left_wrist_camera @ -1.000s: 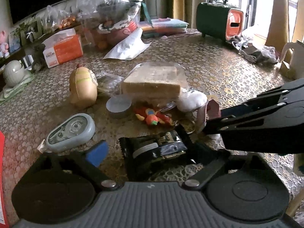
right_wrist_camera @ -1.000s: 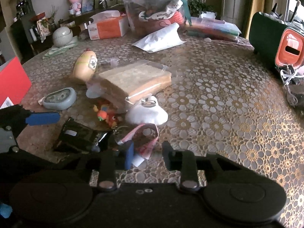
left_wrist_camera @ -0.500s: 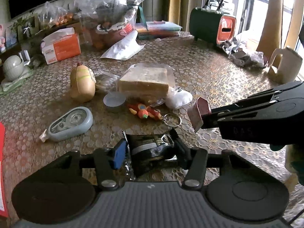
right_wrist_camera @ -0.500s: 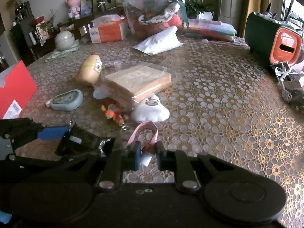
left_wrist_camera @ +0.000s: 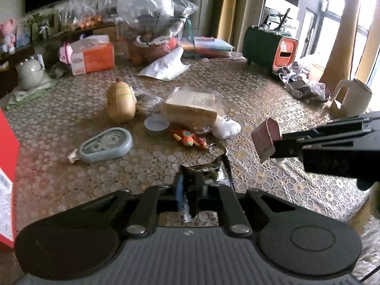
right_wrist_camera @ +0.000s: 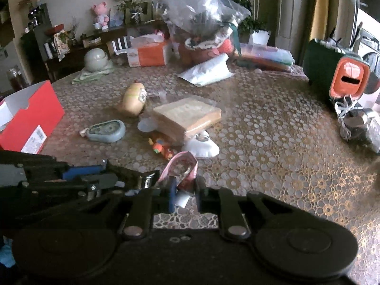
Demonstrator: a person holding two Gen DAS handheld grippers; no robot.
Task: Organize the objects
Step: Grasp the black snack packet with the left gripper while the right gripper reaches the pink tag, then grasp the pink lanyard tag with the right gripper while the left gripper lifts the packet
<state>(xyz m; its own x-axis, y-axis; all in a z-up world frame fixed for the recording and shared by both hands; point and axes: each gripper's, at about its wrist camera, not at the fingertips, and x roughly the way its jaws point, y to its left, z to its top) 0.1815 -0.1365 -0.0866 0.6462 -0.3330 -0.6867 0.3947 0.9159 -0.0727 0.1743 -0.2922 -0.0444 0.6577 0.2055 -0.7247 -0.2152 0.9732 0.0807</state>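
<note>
Black packet (left_wrist_camera: 206, 173) clamped in left claw (left_wrist_camera: 188, 191), lifted above table (left_wrist_camera: 273, 109).

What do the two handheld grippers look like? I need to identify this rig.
Both are matte black. The left gripper has a ribbed grey body, two round black discs, silver pivot screws and one blue finger pad. The right gripper looks the same in build, with silver screws and a blue pad. No cables show.

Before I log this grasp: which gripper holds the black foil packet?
The left gripper, shut on the black foil packet; the right gripper pinches a pink packet instead.
</note>
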